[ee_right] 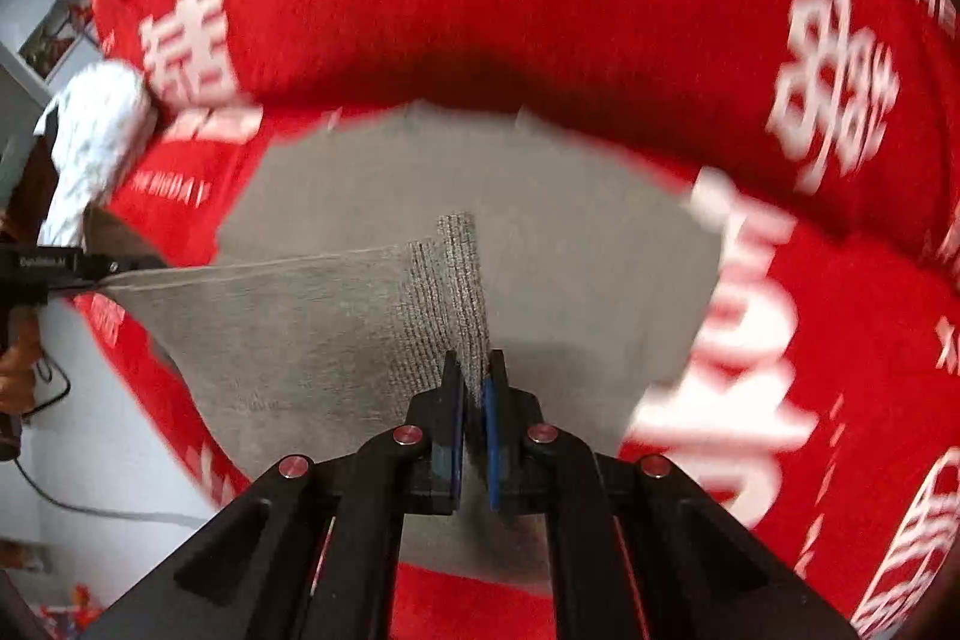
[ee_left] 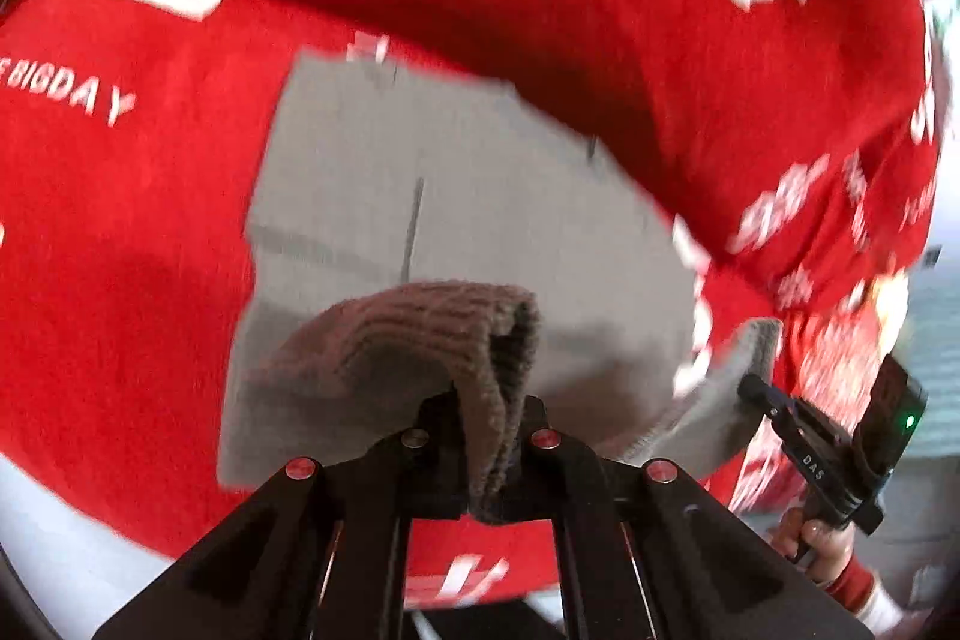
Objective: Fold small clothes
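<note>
**Grey garment pinched at both ends over the red bedcover**

A red cover (ee_left: 150, 220) printed with white characters and lettering filled almost the whole of both wrist views, heaped into a thick fold along the far side. On it lay a small grey garment (ee_left: 456, 196), its flat body spread across the middle of the cover, blurred at the edges.

The ribbed hem of the garment (ee_left: 432, 334) rose from that flat body toward the cameras. The left gripper (ee_left: 489, 418) was pressed together on a bunched loop of this ribbing, the knit folded over and squeezed between its black fingers. In the left wrist view the right gripper (ee_left: 757, 388) showed at the right edge, nipping another corner of the grey cloth, with a hand (ee_left: 822, 550) below it around the handle.

In the right wrist view the right gripper's blue pads (ee_right: 491, 436) were closed on a thin upright strip of ribbing. From there the cloth's edge ran taut leftward to the other tool. A white bundle (ee_right: 99, 130), too blurred to identify, sat at the cover's left edge.
</note>
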`<state>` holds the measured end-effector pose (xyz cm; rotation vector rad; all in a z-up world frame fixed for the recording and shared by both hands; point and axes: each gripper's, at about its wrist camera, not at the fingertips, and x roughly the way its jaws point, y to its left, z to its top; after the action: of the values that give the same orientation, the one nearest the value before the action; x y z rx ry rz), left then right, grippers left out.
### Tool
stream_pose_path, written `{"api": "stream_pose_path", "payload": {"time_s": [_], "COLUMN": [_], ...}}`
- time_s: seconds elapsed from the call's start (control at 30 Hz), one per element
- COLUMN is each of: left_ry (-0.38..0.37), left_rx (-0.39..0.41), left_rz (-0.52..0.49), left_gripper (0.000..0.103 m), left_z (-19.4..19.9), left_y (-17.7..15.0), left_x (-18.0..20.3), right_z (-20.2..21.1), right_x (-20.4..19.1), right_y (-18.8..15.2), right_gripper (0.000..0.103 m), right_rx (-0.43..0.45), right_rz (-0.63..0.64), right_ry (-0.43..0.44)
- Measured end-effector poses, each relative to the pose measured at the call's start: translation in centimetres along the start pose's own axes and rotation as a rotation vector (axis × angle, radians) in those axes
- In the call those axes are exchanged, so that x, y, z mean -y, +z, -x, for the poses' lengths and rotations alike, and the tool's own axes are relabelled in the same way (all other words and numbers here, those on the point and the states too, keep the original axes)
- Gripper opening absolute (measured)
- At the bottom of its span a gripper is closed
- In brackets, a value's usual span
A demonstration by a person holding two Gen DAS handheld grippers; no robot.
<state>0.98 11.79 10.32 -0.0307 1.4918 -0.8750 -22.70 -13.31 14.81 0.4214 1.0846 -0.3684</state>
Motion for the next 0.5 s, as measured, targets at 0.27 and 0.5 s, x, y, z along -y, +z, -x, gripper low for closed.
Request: {"api": "stream_pose_path", "payload": {"time_s": [0.27, 0.5], "left_ry": [0.106, 0.304], "left_rx": [0.090, 0.025], "left_rz": [-0.043, -0.074], "left_gripper": [0.005, 0.005], "left_z": [-7.9, -15.3], "left_y": [9.3, 12.2], "left_x": [3.3, 3.3], "right_z": [-8.6, -16.7], "right_x": [5.1, 9.8], "right_y": [8.1, 7.8], "right_gripper": [0.006, 0.006], "right_rx": [-0.010, -0.133], "right_rz": [-0.084, -0.284], "right_ry": [-0.030, 0.001]}}
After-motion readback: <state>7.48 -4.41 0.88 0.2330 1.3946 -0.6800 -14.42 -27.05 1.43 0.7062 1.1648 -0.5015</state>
